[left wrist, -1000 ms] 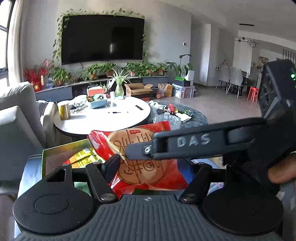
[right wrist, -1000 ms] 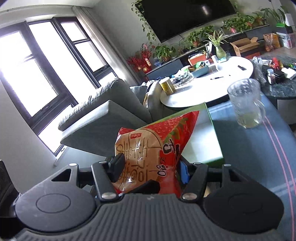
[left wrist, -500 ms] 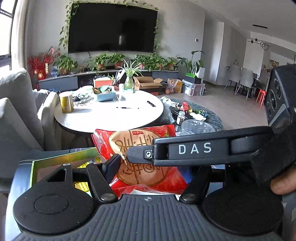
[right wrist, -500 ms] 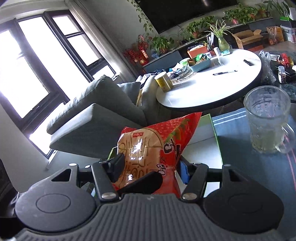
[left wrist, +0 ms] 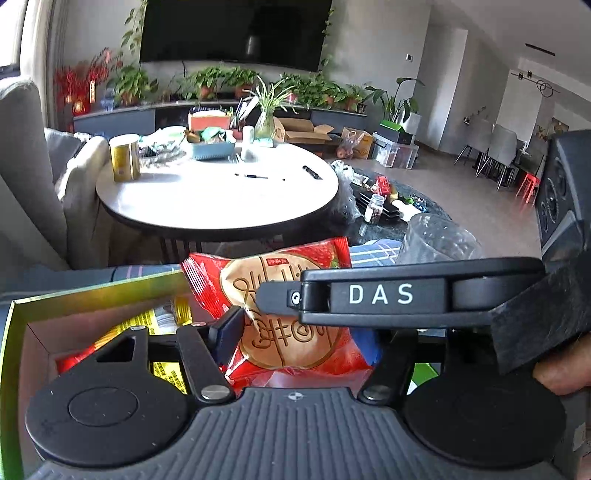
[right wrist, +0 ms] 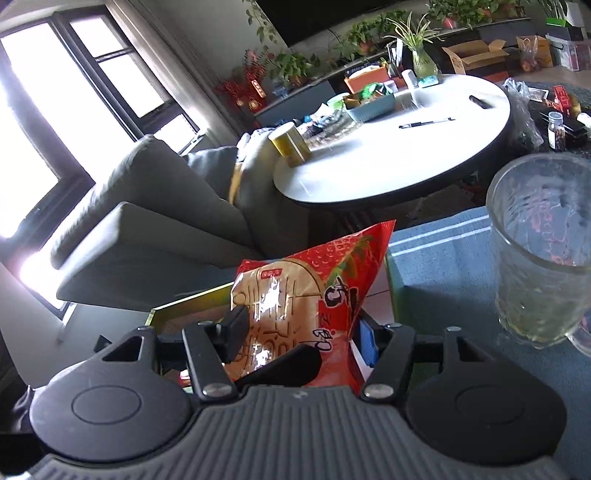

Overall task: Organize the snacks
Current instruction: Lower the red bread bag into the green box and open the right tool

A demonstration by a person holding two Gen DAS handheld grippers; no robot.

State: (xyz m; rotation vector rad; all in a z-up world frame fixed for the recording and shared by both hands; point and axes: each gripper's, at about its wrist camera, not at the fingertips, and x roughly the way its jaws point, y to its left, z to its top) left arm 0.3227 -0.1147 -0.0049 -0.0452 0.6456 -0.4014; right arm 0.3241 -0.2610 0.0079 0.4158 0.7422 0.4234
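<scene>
Both the left gripper (left wrist: 295, 334) and right gripper (right wrist: 295, 332) clamp the red snack bag (left wrist: 284, 314) at lower centre of the frame, the left one's jaws having just closed in further; the box (left wrist: 92, 295) at lower left is part-filled, and this bag is not yet in it.

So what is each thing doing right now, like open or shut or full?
Snack bag: upright, held.
Right gripper: shut on the snack bag.
Left gripper: jaws have just been closing, snack bag between them, grip unclear.
Box: open, snacks inside.
Glass mug: upright, nearly empty.
TV: off.
</scene>
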